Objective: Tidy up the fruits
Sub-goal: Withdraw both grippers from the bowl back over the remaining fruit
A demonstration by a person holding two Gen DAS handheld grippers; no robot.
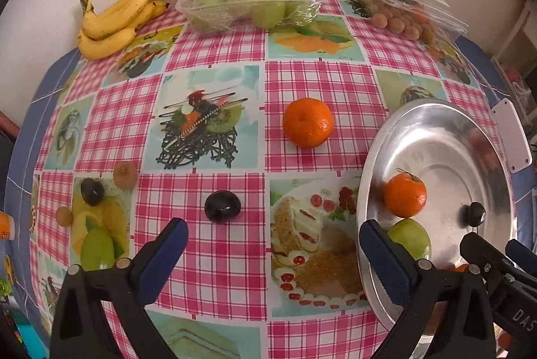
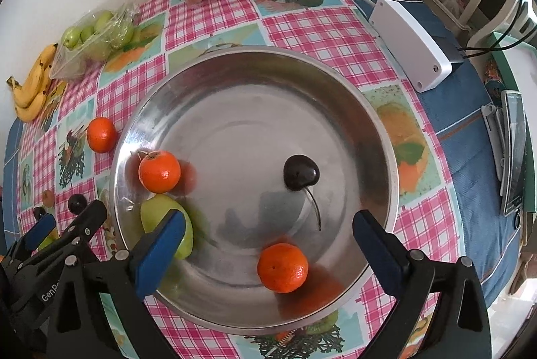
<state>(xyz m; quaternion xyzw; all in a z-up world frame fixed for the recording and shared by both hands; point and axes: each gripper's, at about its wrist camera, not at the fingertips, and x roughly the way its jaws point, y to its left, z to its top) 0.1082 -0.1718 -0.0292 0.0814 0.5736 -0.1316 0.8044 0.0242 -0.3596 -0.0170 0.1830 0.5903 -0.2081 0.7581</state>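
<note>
My left gripper [image 1: 273, 241] hangs open over the checked tablecloth, nothing between its blue pads. A dark cherry [image 1: 222, 206] lies just ahead of it, and an orange [image 1: 308, 122] lies farther back. To the right stands a metal bowl [image 1: 369, 191] holding an orange [image 1: 405, 196], a green apple [image 1: 411, 238] and a dark cherry [image 1: 473, 213]. My right gripper [image 2: 268, 234] is open above the bowl [image 2: 255, 56]. Below it lie two oranges [image 2: 159, 171] [image 2: 282, 266], the apple [image 2: 167, 224] by its left pad, and a stemmed cherry [image 2: 301, 172].
Bananas [image 1: 110, 19], a tray of green apples [image 1: 248, 3] and a clamshell of small brown fruits [image 1: 402, 19] line the back wall. A dark fruit [image 1: 92, 191] and two brown ones [image 1: 125, 172] lie at the left. A white box [image 2: 409, 43] sits right of the bowl.
</note>
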